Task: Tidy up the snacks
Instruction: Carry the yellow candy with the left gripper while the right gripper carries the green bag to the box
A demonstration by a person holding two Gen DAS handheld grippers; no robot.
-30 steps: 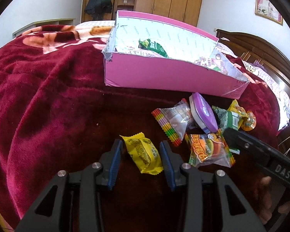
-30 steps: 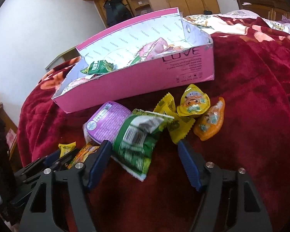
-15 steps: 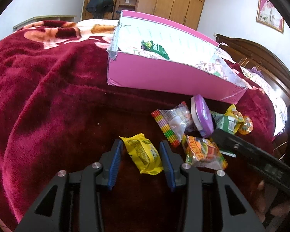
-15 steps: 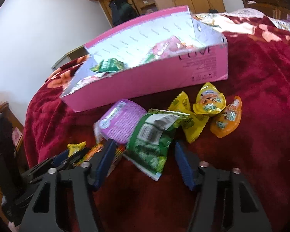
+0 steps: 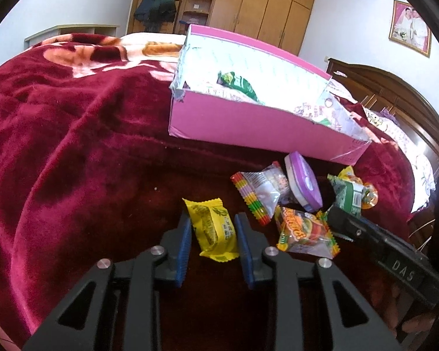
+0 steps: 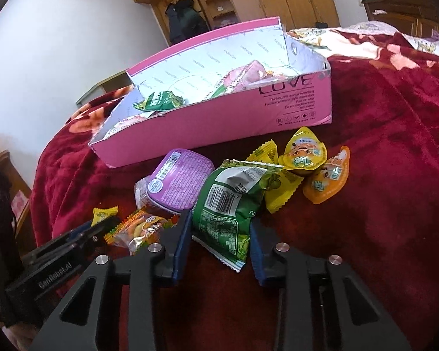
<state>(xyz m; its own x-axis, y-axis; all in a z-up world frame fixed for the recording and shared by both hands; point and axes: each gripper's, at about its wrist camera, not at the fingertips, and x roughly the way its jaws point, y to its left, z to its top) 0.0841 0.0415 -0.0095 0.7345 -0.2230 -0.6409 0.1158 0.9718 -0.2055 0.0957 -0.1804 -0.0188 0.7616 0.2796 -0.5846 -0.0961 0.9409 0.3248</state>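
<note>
My left gripper (image 5: 212, 228) is shut on a yellow snack packet (image 5: 212, 228) lying on the red blanket. My right gripper (image 6: 221, 228) is shut on a green snack bag (image 6: 229, 204), its jaws pressing the bag's sides. A pink box (image 5: 248, 122) stands behind, also in the right wrist view (image 6: 219, 122), with a green packet (image 6: 158, 101) and other snacks inside. Loose snacks lie between: a purple tub (image 6: 180, 185), an orange packet (image 5: 304, 231), a clear striped packet (image 5: 259, 190), yellow and orange jelly cups (image 6: 305, 152).
The red plush blanket (image 5: 73, 146) covers the bed, sloping down at left. A wooden headboard (image 5: 395, 93) is at right, wardrobes (image 5: 248, 8) behind. The right gripper's body (image 5: 395, 257) shows low right in the left wrist view.
The right gripper's jaws have closed in on the green bag. The left gripper's jaws have narrowed slightly on the yellow packet.
</note>
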